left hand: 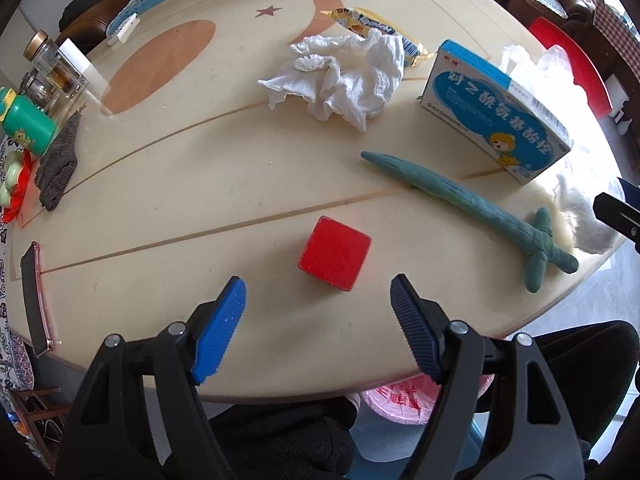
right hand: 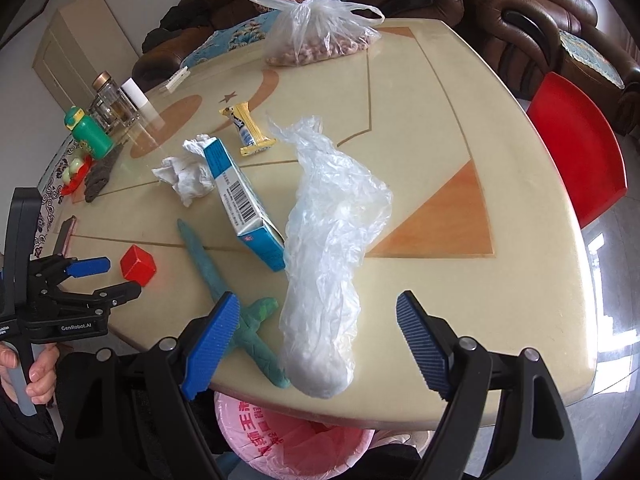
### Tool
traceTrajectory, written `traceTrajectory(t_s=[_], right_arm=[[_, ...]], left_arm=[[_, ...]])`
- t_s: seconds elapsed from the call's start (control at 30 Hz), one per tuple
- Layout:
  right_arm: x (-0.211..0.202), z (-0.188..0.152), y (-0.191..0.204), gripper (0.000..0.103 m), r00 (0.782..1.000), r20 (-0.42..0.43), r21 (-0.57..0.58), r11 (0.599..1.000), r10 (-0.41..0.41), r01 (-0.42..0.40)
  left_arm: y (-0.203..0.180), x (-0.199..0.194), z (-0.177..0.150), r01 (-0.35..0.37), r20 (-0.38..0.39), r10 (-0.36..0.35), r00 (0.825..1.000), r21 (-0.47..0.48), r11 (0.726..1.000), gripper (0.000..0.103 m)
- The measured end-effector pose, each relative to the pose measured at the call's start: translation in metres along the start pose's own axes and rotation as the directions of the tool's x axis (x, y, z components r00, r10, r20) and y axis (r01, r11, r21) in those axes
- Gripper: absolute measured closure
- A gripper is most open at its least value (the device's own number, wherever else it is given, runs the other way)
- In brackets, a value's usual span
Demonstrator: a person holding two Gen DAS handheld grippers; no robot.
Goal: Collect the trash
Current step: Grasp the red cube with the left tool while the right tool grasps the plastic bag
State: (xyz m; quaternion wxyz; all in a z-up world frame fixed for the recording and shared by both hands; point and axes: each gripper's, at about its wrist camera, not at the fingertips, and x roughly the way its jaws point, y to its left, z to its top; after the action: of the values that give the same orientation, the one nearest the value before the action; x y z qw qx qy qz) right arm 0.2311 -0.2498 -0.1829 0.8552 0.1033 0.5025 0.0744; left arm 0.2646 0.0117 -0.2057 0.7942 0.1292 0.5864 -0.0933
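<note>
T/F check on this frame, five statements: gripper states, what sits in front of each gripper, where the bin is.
1. Both grippers are open and hold nothing. True: the left gripper and the right gripper each show spread jaws with nothing between them.
2. The red cube lies just ahead of the left gripper. True.
3. The crumpled clear plastic bag is already in the bin. False: it lies on the table, ahead of the right gripper.
4. The medicine box lies flat on its largest face. False: it stands on a narrow side.
5. A bin with a pink liner sits below the near table edge. True.
</note>
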Motion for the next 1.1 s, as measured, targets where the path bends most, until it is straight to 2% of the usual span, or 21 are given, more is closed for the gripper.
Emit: traceTrajectory(t_s=[0.3, 0.57, 0.7, 0.83, 1.03, 1.1], right_arm=[[0.015, 0.000, -0.005, 0.024, 1.000, -0.003, -0.003, 1.000, -0.027, 0.027], [0.026, 0.000, -0.005, 0.024, 1.000, -0.002, -0.007, 1.000, -0.027, 0.027], [0.029, 0.000, -0.003, 0.035, 1.000, -0.001, -0.012, 1.000, -0.028, 0.028], [0.029, 0.000, -0.001, 0.046, 0.999, 0.012, -0.018, 0.999, -0.031, 0.031], [0.031, 0.000, -0.001, 0.048, 0.999, 0.012, -0.023, 0.999, -0.041, 0.041], [0.031, 0.000, -0.001, 0.055, 0.999, 0.016, -0.028, 0.999, -0.045, 0.046]], left_arm=[[0.005, 0.016, 0.002, 0.026, -0.018, -0.026, 1.000, -0.001, 1.000, 0.030], [0.002, 0.020, 0.006, 0.039, 0.012, -0.039, 0.999, 0.022, 0.999, 0.032], [0.000, 0.019, 0.006, 0.054, 0.016, -0.054, 0.998, 0.031, 0.998, 0.034], [-0.003, 0.017, 0.005, 0.070, 0.022, -0.071, 0.997, 0.051, 0.996, 0.042], [-0.007, 0.015, 0.004, 0.092, 0.026, -0.094, 0.995, 0.070, 0.993, 0.053], [-0.008, 0.014, 0.004, 0.094, 0.028, -0.097, 0.995, 0.073, 0.993, 0.057]])
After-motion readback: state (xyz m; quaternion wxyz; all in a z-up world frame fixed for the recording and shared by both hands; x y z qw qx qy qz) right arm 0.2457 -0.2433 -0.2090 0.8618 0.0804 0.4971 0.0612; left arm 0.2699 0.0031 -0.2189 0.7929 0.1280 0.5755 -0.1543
